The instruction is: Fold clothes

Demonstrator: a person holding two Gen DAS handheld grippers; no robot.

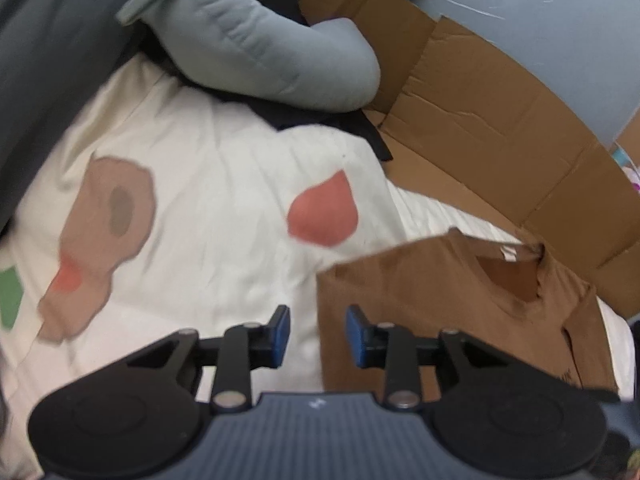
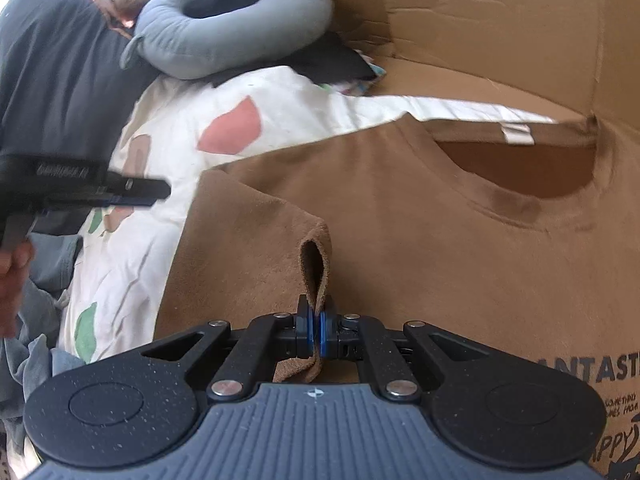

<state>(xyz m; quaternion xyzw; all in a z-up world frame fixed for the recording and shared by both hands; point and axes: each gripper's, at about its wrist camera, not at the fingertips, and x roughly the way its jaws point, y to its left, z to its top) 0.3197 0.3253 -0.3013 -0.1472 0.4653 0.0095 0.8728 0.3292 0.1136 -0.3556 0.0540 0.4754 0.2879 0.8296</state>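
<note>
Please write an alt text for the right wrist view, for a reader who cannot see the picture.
The right gripper is shut on a folded edge of a brown T-shirt, which lies on a cream printed bedcover beside a cardboard box. At the left edge, a hand holds the left gripper above the bedcover; a grey curved pillow lies behind.

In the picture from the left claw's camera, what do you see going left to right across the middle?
Dark grey cushion → tan blotch on the white bedsheet → pink drop shape → brown T-shirt → cardboard wall.
</note>
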